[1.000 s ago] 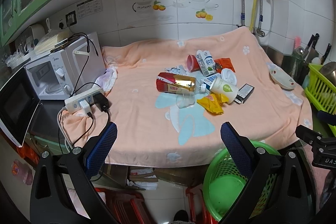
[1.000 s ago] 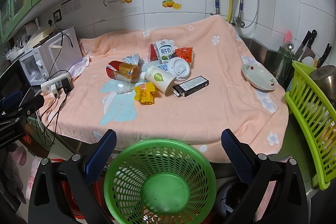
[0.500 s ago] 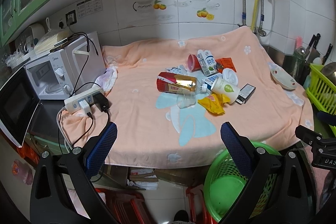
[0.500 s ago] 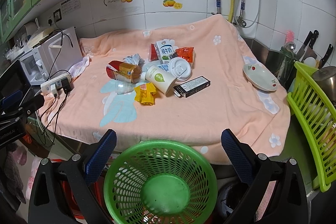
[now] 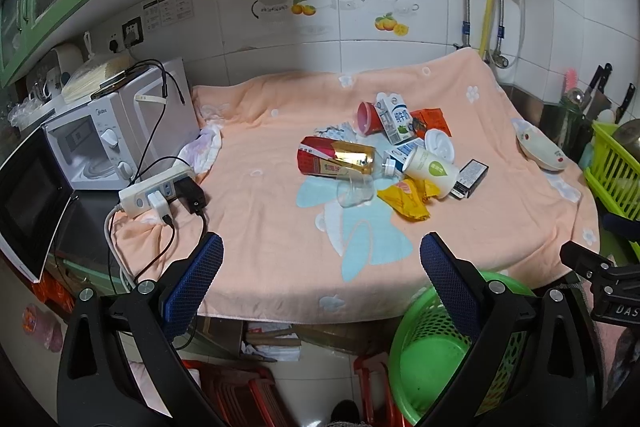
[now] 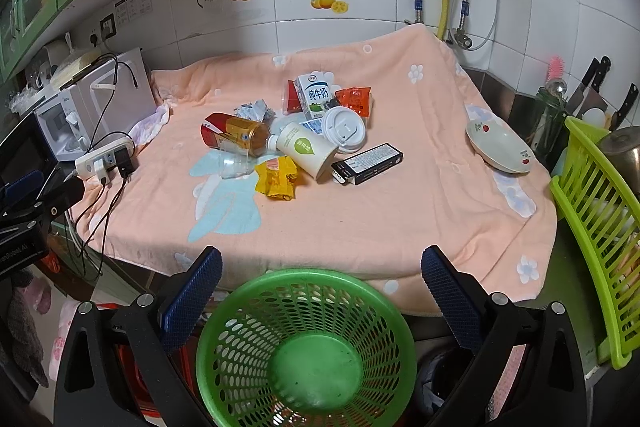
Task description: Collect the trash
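Note:
A pile of trash lies mid-counter on a peach towel (image 6: 400,211): a red-gold bottle (image 6: 234,135), a clear plastic cup (image 6: 236,167), a yellow wrapper (image 6: 277,181), a white paper cup (image 6: 306,150) with its lid (image 6: 345,129), a milk carton (image 6: 316,95), an orange packet (image 6: 353,99) and a black box (image 6: 368,163). An empty green basket (image 6: 306,347) stands on the floor below the counter's front edge. My right gripper (image 6: 320,291) is open and empty above the basket. My left gripper (image 5: 322,275) is open and empty at the counter's front edge, far from the bottle (image 5: 336,159).
A microwave (image 5: 116,131) and a power strip (image 5: 156,189) with cables sit at the left. A white bowl (image 6: 500,147), a lime dish rack (image 6: 600,227) and knives (image 6: 596,83) are at the right. Red stools (image 5: 240,395) stand under the counter.
Both views have shifted very slightly; the scene sits a little lower in frame. Nothing on the counter has moved and both grippers stay open.

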The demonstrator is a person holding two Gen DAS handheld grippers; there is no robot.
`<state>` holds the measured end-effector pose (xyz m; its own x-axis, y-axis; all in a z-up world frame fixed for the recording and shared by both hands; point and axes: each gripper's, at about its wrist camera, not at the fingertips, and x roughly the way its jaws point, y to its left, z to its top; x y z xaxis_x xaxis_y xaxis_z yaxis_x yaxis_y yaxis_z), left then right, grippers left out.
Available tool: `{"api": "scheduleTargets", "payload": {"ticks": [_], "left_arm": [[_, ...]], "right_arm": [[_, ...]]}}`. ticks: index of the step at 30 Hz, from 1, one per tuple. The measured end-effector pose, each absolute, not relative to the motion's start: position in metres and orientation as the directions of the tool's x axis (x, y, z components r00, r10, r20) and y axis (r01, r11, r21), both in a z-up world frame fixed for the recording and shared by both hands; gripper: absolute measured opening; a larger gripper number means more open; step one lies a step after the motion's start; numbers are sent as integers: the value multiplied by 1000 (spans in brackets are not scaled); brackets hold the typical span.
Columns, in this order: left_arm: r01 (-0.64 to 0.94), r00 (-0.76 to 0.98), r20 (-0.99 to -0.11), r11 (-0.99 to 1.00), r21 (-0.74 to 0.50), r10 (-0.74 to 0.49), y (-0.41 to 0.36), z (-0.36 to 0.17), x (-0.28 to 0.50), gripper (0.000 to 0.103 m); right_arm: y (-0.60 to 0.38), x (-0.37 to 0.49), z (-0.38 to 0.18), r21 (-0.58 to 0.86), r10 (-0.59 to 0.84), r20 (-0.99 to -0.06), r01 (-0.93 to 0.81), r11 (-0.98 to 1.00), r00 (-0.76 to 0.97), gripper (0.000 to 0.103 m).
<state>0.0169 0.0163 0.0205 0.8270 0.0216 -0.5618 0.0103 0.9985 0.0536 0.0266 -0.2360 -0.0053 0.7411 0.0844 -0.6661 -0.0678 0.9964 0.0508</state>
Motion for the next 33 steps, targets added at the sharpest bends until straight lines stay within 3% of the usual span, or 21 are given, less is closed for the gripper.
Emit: {"api": "scheduleTargets", "payload": {"ticks": [13,33], "left_arm": [[-3,810,-586,999,40,26,29,10,48,97],[-30,752,-656,998,57,60,57,-13,124,97]], "right_arm": [[-241,77,-19,68,92,-705,-63,996,703,97],[-215,242,-41,22,183,-776,-263,964,604,92]]}}
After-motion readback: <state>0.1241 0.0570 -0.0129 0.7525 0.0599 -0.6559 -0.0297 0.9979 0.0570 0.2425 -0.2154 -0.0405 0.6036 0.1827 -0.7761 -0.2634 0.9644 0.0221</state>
